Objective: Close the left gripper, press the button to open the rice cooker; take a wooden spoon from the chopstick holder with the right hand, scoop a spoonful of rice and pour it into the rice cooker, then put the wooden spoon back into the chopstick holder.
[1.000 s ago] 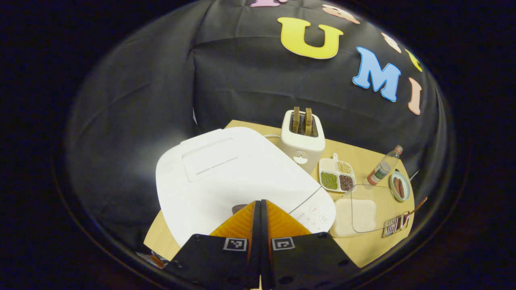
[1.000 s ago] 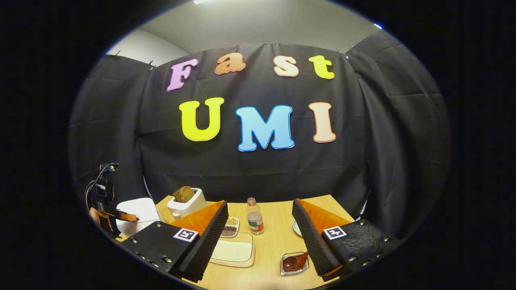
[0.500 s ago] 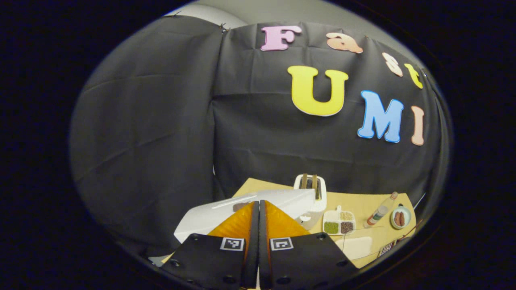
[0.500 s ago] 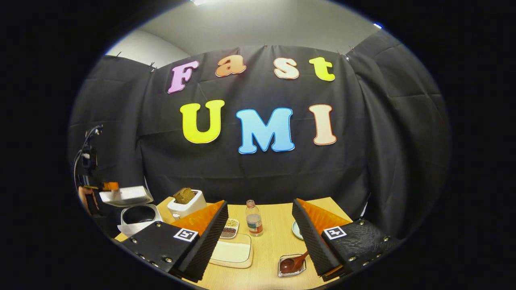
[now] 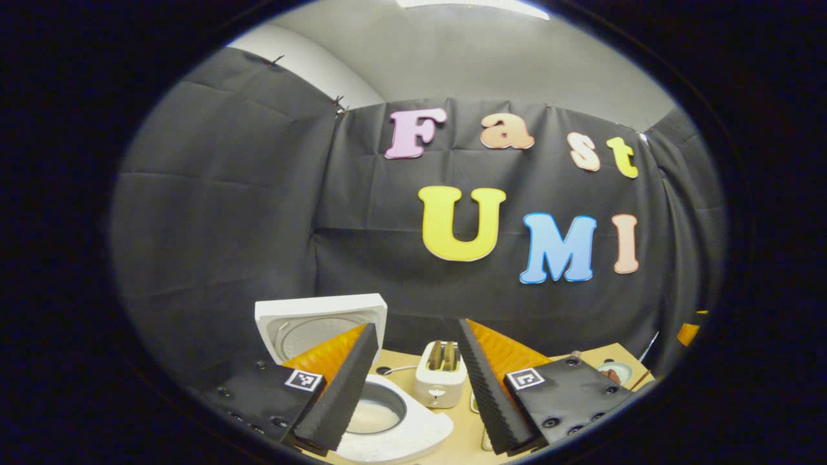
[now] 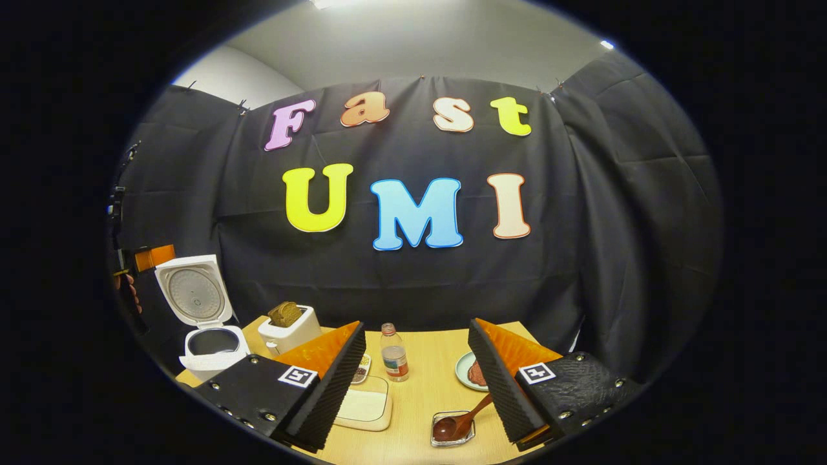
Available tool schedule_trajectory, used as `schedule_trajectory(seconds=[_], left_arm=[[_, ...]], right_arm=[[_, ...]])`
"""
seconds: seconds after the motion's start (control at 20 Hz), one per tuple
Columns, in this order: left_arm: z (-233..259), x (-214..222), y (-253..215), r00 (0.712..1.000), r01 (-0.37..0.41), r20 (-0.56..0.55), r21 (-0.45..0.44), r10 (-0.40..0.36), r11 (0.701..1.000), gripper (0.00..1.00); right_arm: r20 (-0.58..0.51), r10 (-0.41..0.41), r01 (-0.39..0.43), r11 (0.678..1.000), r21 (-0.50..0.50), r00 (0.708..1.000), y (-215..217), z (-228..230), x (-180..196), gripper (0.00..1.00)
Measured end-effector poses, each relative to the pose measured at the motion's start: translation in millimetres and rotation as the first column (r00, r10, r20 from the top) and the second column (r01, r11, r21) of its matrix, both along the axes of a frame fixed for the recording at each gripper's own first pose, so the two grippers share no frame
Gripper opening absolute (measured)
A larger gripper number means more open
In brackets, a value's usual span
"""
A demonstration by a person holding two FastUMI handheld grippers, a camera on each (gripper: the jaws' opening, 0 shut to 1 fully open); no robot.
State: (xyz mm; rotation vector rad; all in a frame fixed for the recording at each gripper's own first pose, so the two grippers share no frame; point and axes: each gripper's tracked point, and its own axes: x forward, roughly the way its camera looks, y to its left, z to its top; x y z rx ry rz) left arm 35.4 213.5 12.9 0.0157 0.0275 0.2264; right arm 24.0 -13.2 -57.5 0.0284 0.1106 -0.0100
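The left gripper (image 5: 413, 387) has its jaws spread wide, with nothing between them. Just below and ahead of it sits the white rice cooker (image 5: 394, 426), its lid (image 5: 320, 323) standing upright and open behind the left finger, the inner pot (image 5: 378, 413) exposed. A white toaster (image 5: 440, 381) stands in the gap between the fingers, farther off on the wooden table (image 5: 462, 433).

The right gripper (image 6: 417, 381) is also wide apart and empty. Near its right finger, low and close, the wooden spoon (image 6: 460, 423) rests in the small clear chopstick holder (image 6: 452, 431), handle leaning toward that finger. Beside its left finger lies a clear container of white rice (image 6: 363, 408). Straight ahead between the fingers stands a plastic bottle (image 6: 392, 354). Far off to its left is the open cooker.
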Motion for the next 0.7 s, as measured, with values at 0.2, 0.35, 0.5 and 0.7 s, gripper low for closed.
schedule_trajectory(seconds=[0.2, 0.35, 0.5, 0.7], left_arm=[[-3, -13, -55, 0.995, 0.087, 0.052, 0.004, -0.087, 0.996, 0.97], [-12, -21, -92, 0.985, 0.158, 0.063, 0.02, -0.159, 0.987, 0.97], [-20, -24, -115, 0.979, 0.196, 0.049, 0.031, -0.198, 0.98, 0.96], [-33, -22, -131, 0.976, 0.217, 0.006, 0.021, -0.217, 0.976, 0.98]], right_arm=[[-0.035, -0.036, 0.037, 0.999, 0.021, 0.999, -25, -14, 5, 0.97], [-0.079, -0.078, 0.082, 0.996, 0.047, 0.994, -57, -29, 8, 0.97], [-0.118, -0.12, 0.129, 0.989, 0.07, 0.986, -87, -46, 14, 0.98], [-0.176, -0.14, 0.156, 0.984, 0.083, 0.974, -109, -77, 22, 0.98]])
